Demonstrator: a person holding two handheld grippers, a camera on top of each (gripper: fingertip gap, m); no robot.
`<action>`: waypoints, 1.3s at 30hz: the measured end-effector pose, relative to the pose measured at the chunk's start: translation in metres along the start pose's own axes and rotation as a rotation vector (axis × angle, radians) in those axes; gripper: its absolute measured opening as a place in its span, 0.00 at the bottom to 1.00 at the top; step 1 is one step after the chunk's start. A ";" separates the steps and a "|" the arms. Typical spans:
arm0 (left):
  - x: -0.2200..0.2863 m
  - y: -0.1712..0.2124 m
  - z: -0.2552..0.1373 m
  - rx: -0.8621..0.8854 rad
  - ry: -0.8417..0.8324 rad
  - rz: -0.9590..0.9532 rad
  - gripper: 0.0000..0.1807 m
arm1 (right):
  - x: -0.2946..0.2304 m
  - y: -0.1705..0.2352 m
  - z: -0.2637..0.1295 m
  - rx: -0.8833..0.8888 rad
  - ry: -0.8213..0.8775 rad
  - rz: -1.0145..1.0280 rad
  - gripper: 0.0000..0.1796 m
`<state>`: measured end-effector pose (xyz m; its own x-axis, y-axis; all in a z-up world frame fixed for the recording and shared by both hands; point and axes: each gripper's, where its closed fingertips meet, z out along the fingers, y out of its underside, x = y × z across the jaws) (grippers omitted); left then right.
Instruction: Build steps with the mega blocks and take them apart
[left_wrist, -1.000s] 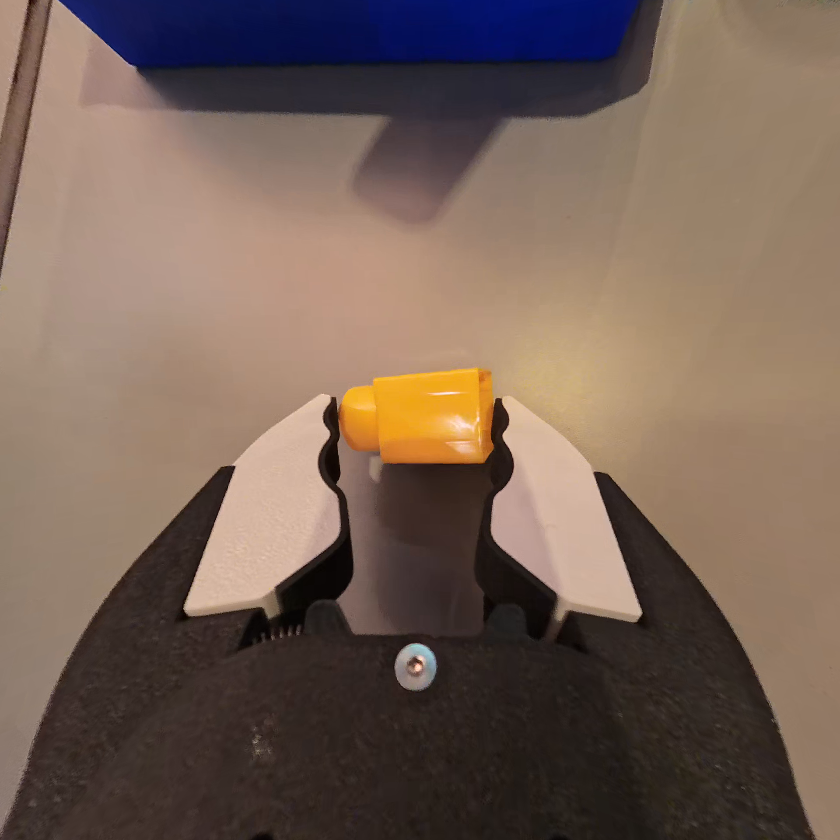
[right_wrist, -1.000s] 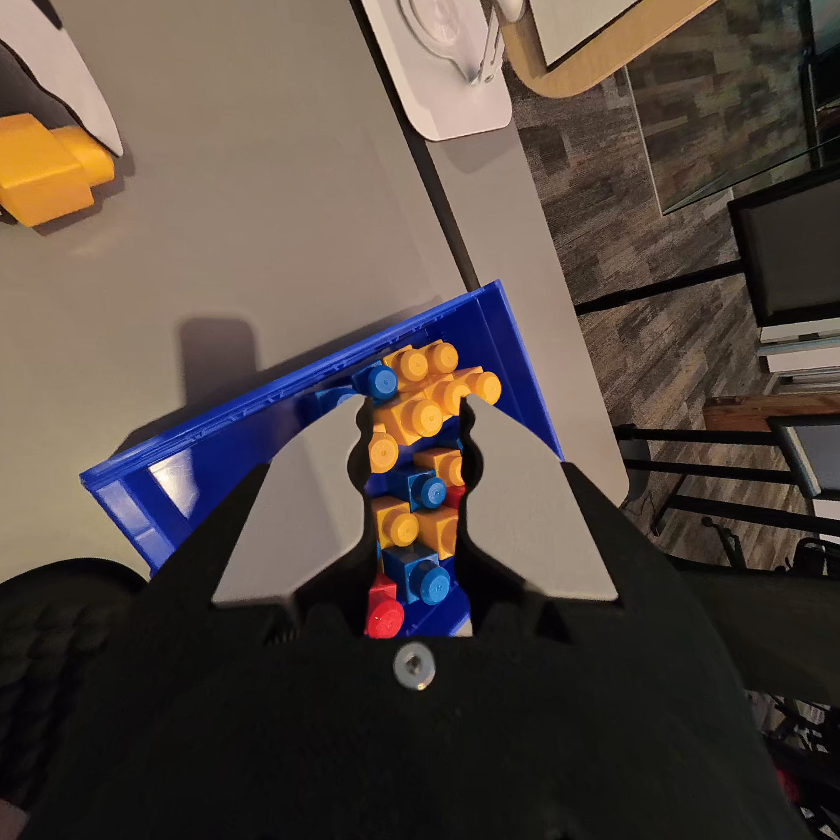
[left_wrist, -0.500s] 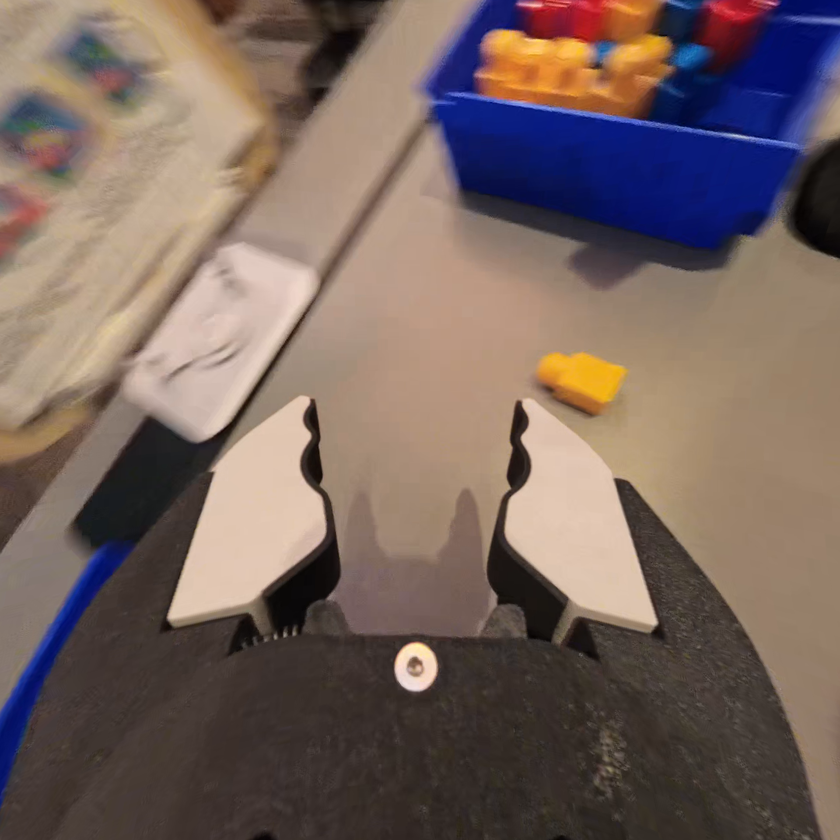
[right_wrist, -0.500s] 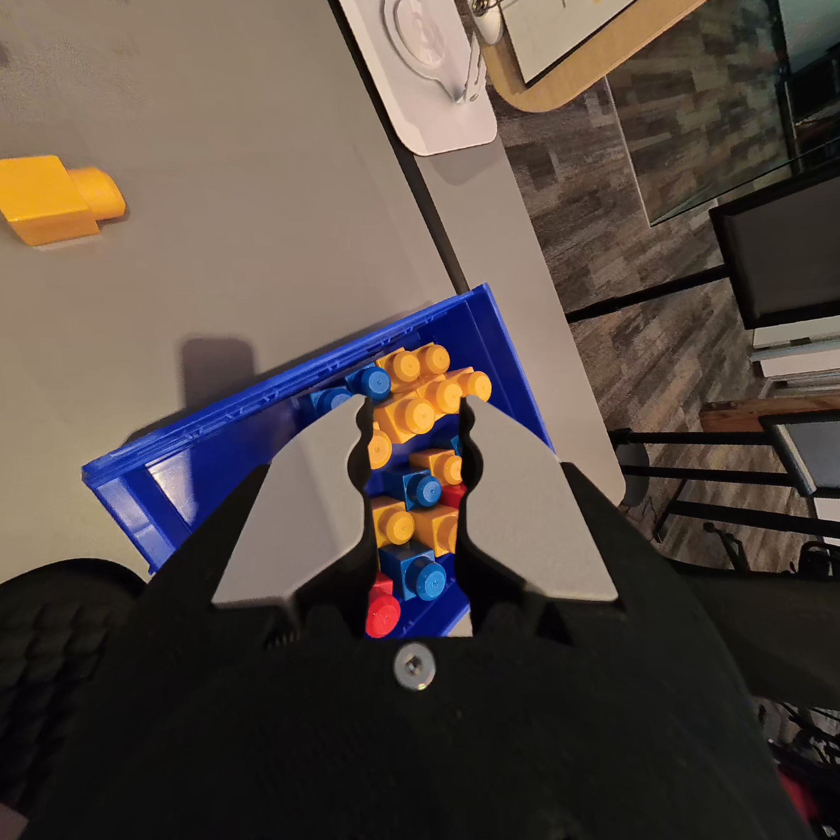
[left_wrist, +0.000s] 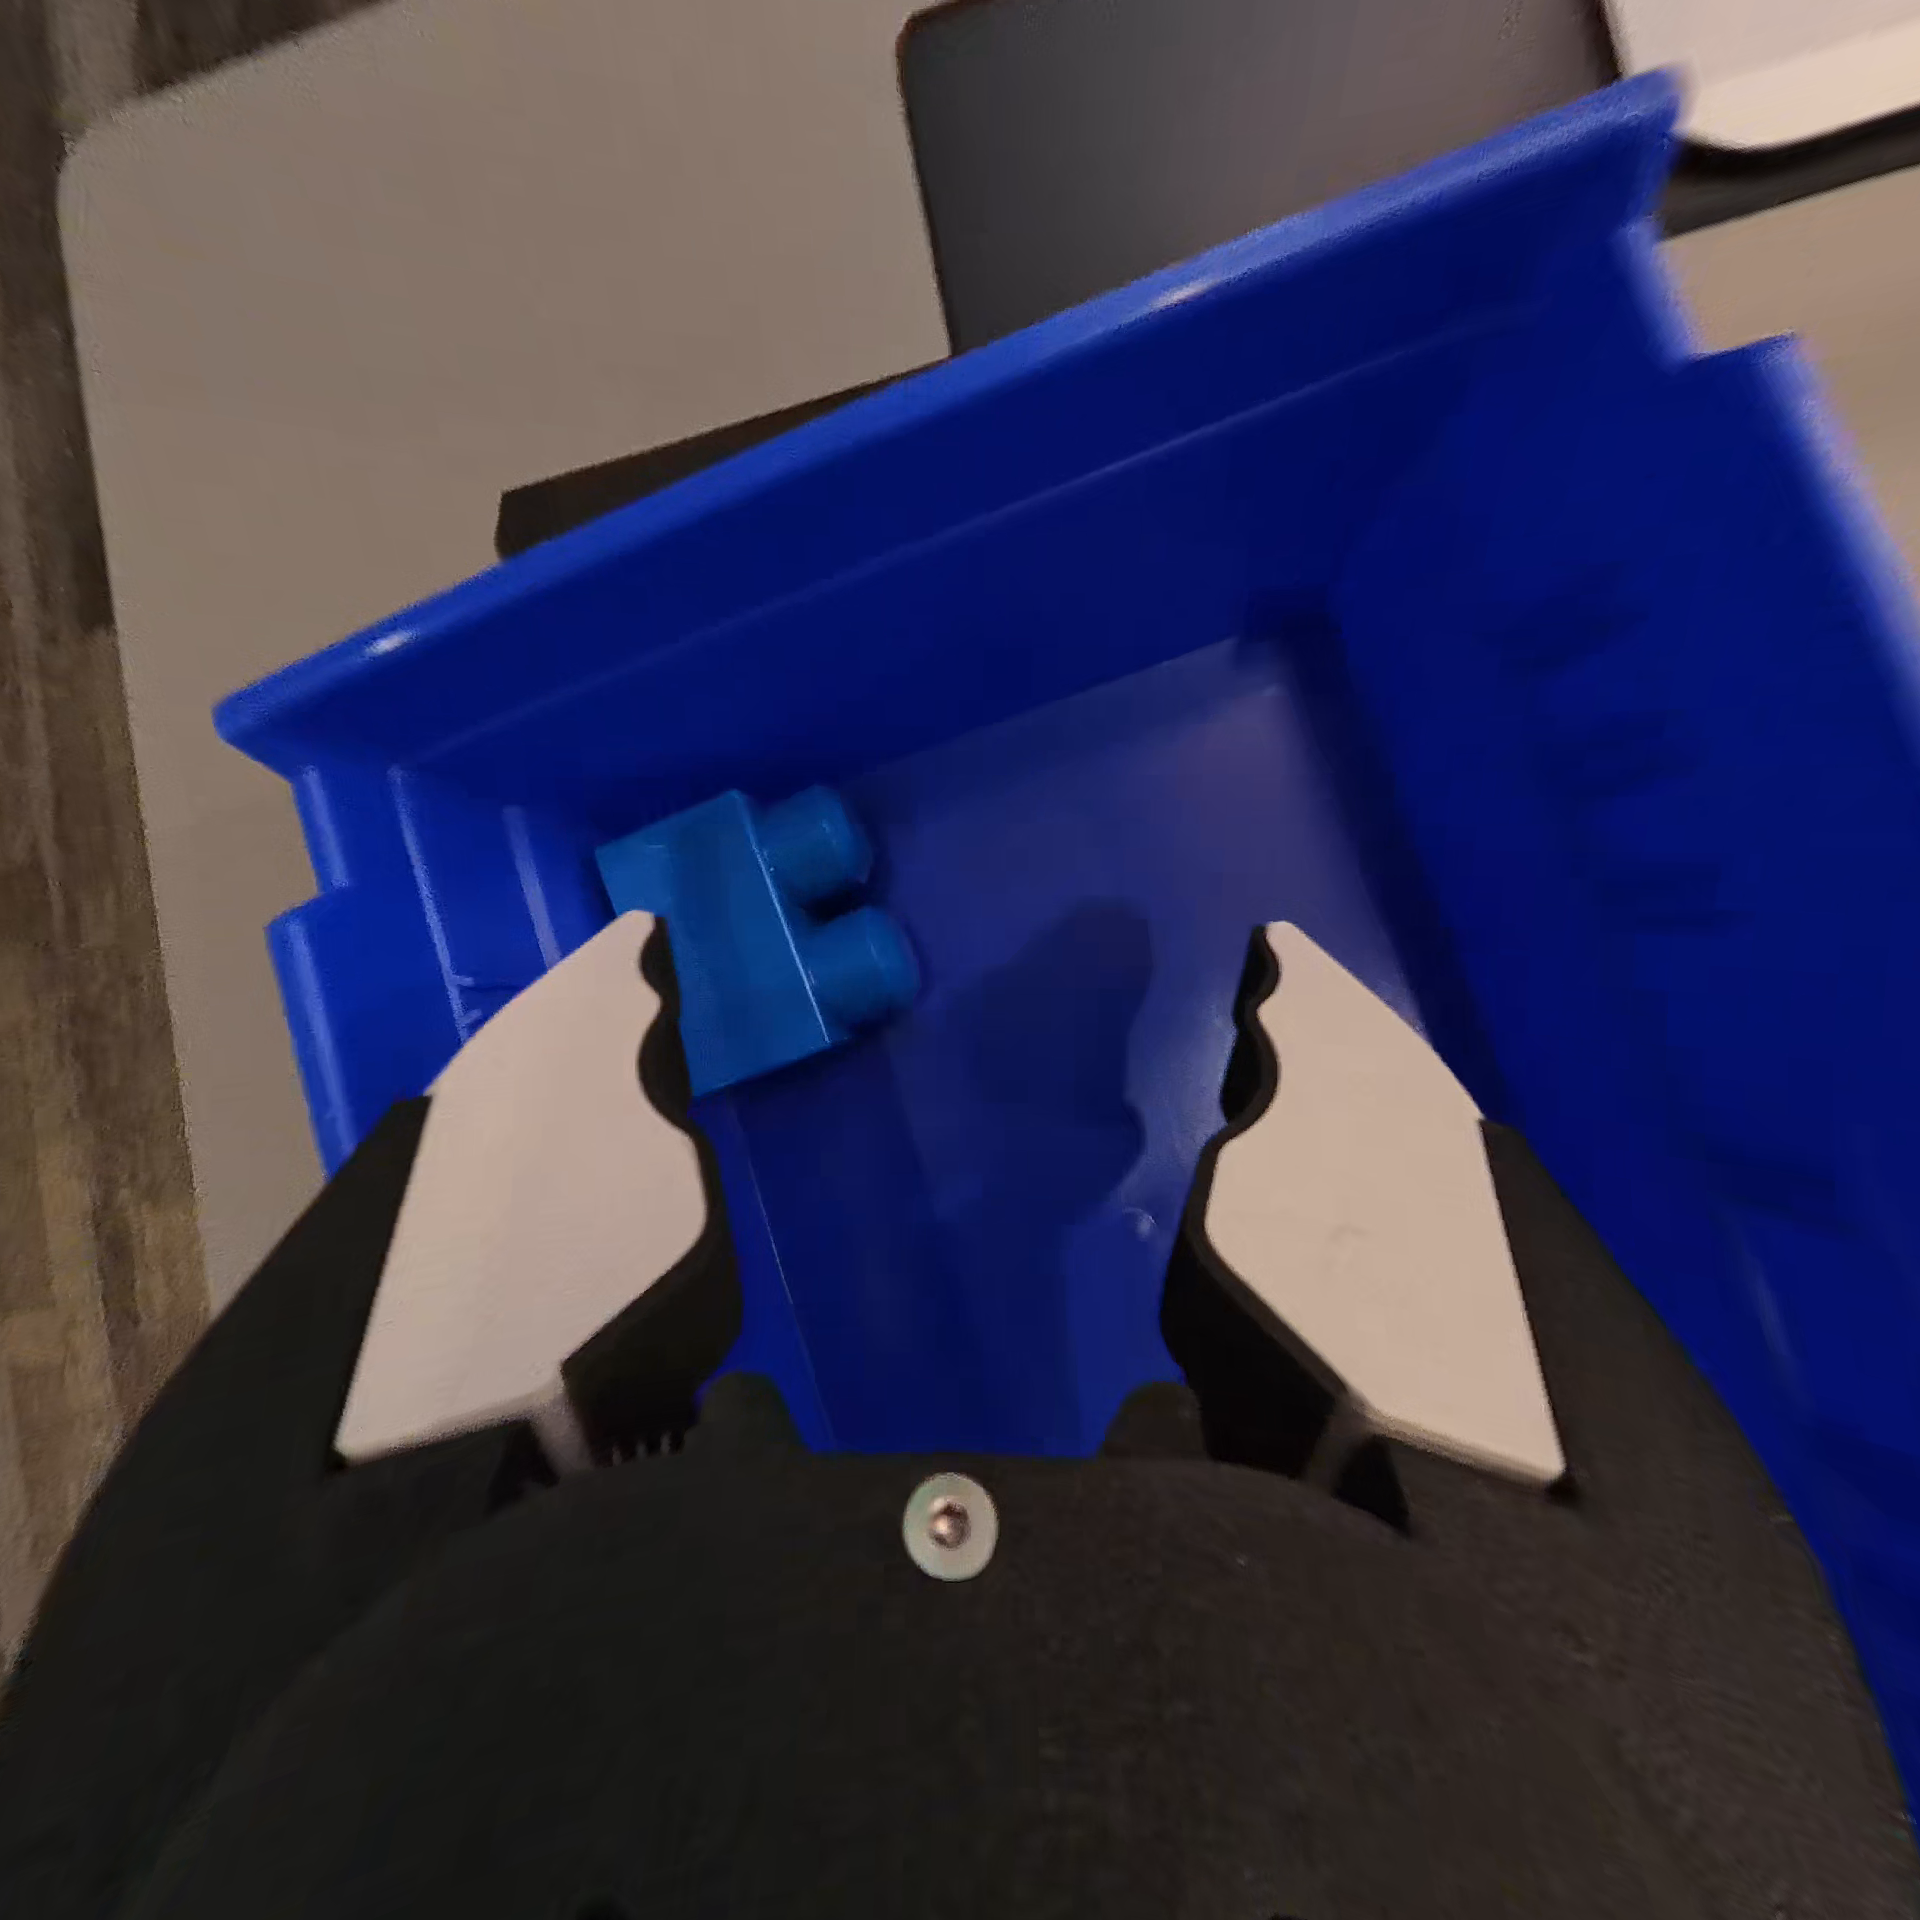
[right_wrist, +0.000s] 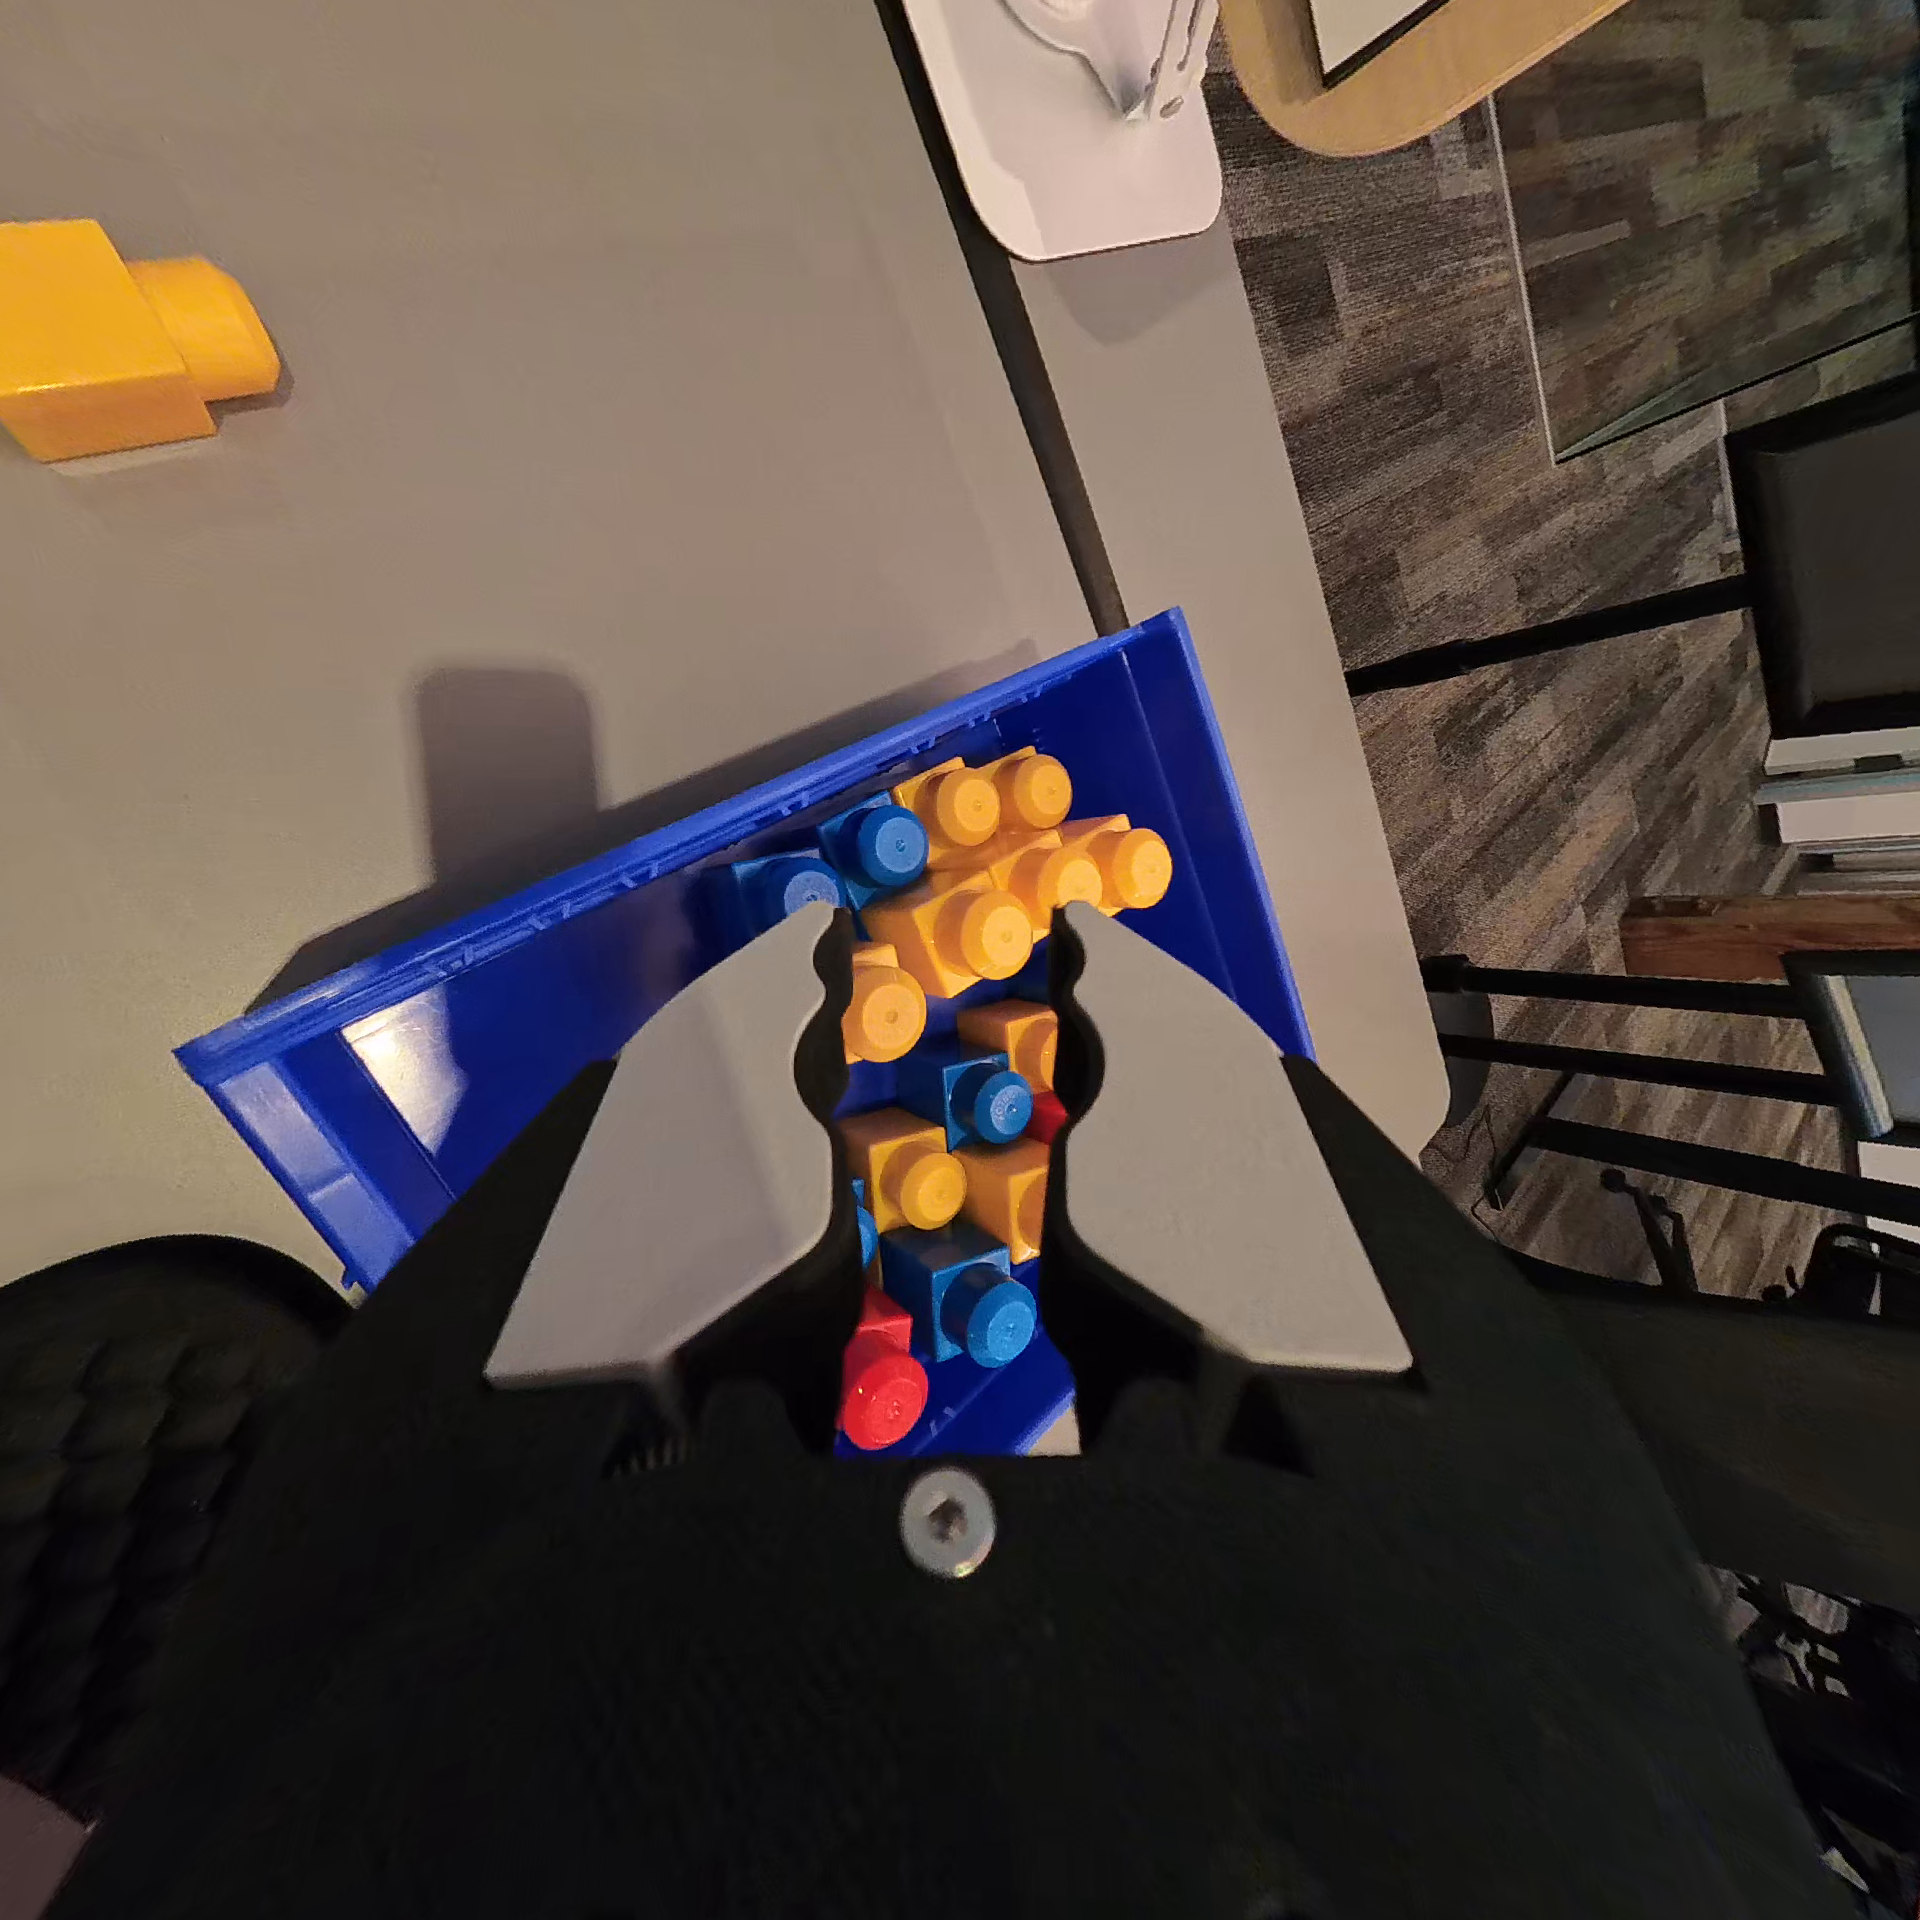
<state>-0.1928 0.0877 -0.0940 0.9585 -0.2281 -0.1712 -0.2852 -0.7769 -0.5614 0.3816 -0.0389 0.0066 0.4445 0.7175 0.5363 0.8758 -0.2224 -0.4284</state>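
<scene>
Step in hand, as judged: gathering blocks for the build; no steps assembled yet.

L gripper (left_wrist: 951, 935): jaws spread wide, nothing held. It is aimed into a blue bin (left_wrist: 1039, 582) that holds a single blue block (left_wrist: 748, 956), two studs, lying on its side near the back-left corner. The L fingertip (left_wrist: 613, 945) sits just beside the block's edge; contact cannot be confirmed, pic is blurred.

R gripper (right_wrist: 940, 914): jaws parted partway, nothing gripped. It is held above a second blue bin (right_wrist: 520, 997) packed w/ yellow, blue and red blocks (right_wrist: 956, 925).

One yellow block (right_wrist: 114, 343) lies on its side on the grey table (right_wrist: 623, 416), well apart from that bin.

Next move, est.: L gripper to be shifted left so the blue block is centred btwn the fingers, then closed across its flat sides. Risk noted: block may be pushed against the bin wall.
</scene>
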 end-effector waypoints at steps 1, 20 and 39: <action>-0.001 0.003 0.006 -0.023 -0.010 -0.014 0.59 | 0.001 0.000 0.000 0.000 0.000 0.003 0.21; -0.005 0.031 0.040 -0.185 -0.072 -0.076 0.73 | -0.011 0.005 0.012 -0.058 -0.053 -0.023 0.21; -0.011 0.029 0.047 -0.147 0.064 -0.376 0.62 | -0.017 0.005 0.019 -0.088 -0.075 -0.038 0.21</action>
<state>-0.2120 0.0958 -0.1466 0.9954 0.0557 0.0774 0.0849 -0.8875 -0.4530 0.3751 -0.0397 -0.0184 0.3978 0.7735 0.4934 0.9065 -0.2484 -0.3414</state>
